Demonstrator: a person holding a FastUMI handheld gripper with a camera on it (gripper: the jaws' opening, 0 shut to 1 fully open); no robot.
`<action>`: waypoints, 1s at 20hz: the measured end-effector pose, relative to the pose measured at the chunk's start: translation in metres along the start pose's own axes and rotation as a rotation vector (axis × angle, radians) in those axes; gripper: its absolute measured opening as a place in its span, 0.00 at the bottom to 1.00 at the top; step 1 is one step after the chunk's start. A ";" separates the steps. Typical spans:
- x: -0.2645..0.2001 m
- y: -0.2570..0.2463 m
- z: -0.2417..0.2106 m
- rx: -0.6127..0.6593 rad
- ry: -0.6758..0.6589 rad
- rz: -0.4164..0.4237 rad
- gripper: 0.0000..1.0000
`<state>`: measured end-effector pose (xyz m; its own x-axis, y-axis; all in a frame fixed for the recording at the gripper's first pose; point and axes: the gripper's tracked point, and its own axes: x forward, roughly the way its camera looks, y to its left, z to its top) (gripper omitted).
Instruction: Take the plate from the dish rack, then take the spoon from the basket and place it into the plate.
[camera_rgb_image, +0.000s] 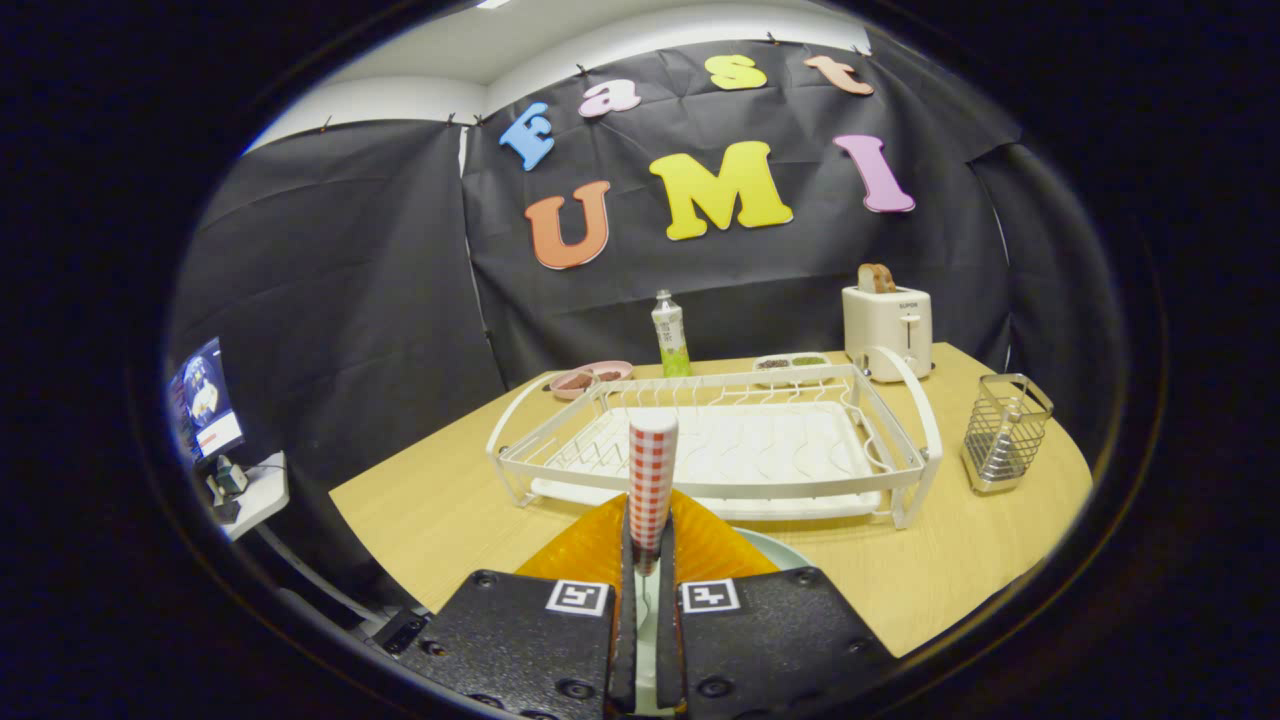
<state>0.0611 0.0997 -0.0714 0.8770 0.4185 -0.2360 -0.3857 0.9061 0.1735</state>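
The gripper (648, 560) was closed on the spoon (651, 470), pinched low on its checked handle, over the orange plate (590, 550) at the table's (440, 510) near edge. The spoon was judged light, stiff, likely to pivot.

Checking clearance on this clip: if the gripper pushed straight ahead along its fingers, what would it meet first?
Probably the dish rack's near rail, just beyond the spoon handle that the gripper is shut on; depth is uncertain.
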 end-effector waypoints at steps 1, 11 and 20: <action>0.001 -0.001 0.000 -0.003 0.002 -0.005 0.14; -0.010 -0.013 0.016 0.031 -0.071 -0.021 0.25; -0.036 -0.044 0.046 0.004 -0.202 -0.109 0.86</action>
<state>0.0596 0.0425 -0.0268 0.9531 0.2971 -0.0572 -0.2848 0.9449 0.1615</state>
